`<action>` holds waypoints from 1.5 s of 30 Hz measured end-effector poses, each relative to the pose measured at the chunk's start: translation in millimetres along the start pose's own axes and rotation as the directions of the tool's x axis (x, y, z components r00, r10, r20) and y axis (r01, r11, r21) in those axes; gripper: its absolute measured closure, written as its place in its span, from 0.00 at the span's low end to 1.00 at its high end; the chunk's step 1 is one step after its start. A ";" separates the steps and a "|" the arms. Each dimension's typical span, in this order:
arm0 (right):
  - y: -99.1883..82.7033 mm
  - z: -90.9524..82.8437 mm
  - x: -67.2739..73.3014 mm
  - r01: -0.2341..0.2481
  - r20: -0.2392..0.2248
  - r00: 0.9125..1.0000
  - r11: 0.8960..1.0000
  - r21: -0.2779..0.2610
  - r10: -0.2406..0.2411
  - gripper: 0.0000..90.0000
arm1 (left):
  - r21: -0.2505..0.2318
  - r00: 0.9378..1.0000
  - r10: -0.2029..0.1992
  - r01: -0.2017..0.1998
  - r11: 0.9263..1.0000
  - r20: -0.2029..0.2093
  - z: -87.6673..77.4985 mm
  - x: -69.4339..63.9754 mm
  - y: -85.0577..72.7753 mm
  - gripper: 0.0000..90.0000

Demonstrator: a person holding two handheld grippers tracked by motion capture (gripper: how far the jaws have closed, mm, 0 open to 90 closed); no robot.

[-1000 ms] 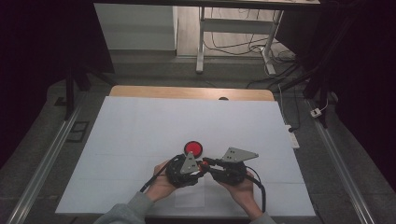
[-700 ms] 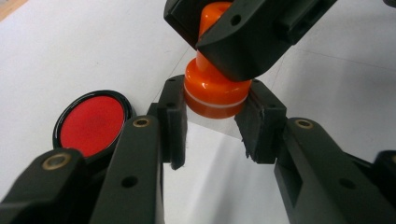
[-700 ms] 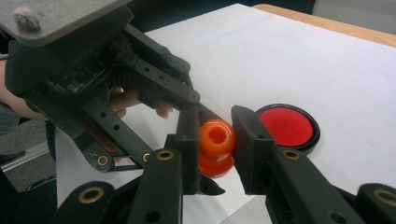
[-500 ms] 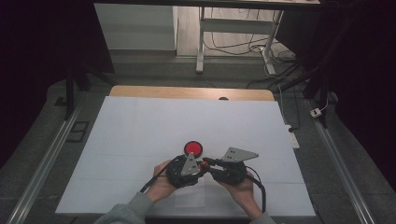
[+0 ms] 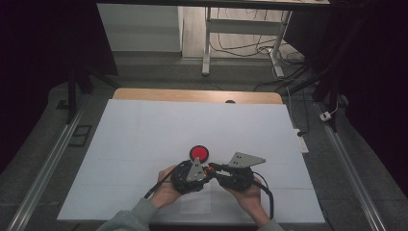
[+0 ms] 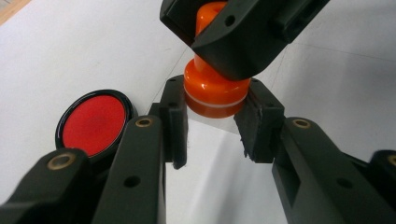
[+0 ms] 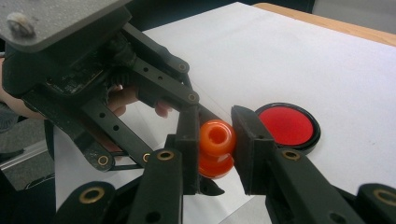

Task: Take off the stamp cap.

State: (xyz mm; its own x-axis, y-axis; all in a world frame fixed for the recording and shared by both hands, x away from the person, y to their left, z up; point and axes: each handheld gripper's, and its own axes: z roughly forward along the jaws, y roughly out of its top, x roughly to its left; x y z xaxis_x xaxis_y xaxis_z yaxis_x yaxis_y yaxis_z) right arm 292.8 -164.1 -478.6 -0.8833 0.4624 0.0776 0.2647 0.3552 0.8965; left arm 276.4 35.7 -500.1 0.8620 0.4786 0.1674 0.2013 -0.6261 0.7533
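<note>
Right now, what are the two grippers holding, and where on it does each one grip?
Both hold one orange stamp: the left gripper clamps its wide base, the right gripper its rounded knob.

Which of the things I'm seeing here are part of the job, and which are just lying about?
In the job:
- orange stamp, gripped at its base by the left gripper and at its knob by the right gripper
- red ink pad, open beside them

Lying about:
- white power strip at the table's right edge
- small dark thing at the far edge

Your left claw (image 5: 204, 172) and right claw (image 5: 211, 169) are black, brass-riveted, each topped by a grey three-cornered plate, trailing black cables; your sleeves are grey.
</note>
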 end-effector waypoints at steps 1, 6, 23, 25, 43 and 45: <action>0.0 0.1 0.2 0.001 0.001 1.000 1.000 0.001 -0.001 0.81 | 0.000 1.000 -0.001 0.001 1.000 0.001 0.1 -0.1 -0.1 0.72; 0.4 -0.2 0.7 0.000 0.003 1.000 1.000 -0.002 0.000 0.81 | -0.003 1.000 -0.004 0.004 1.000 0.002 -0.4 -0.1 -0.3 0.72; -0.2 0.2 2.0 0.004 0.010 1.000 1.000 -0.001 -0.004 0.81 | 0.001 1.000 0.003 -0.003 1.000 -0.006 0.0 -0.9 -0.7 0.72; -0.3 0.4 1.8 0.002 0.010 1.000 1.000 -0.001 -0.002 0.81 | 0.001 1.000 0.002 -0.002 1.000 -0.006 0.1 -0.7 -0.7 0.72; -1.7 2.9 3.0 -0.010 0.023 1.000 1.000 0.006 0.010 0.81 | 0.009 1.000 0.004 -0.003 1.000 -0.008 1.9 -0.6 -2.9 0.72; -1.7 2.8 3.0 -0.012 0.023 1.000 1.000 0.004 0.012 0.81 | 0.009 1.000 0.010 -0.009 1.000 -0.011 1.7 -0.7 -3.1 0.72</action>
State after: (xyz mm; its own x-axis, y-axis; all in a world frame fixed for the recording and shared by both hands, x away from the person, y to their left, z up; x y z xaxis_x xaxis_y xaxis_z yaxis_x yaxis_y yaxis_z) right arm 290.8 -161.1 -481.2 -0.8709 0.4852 0.0786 0.2773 0.3530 0.8936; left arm 276.0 36.3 -503.6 0.8588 0.4791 0.1813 0.1975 -0.6362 0.7458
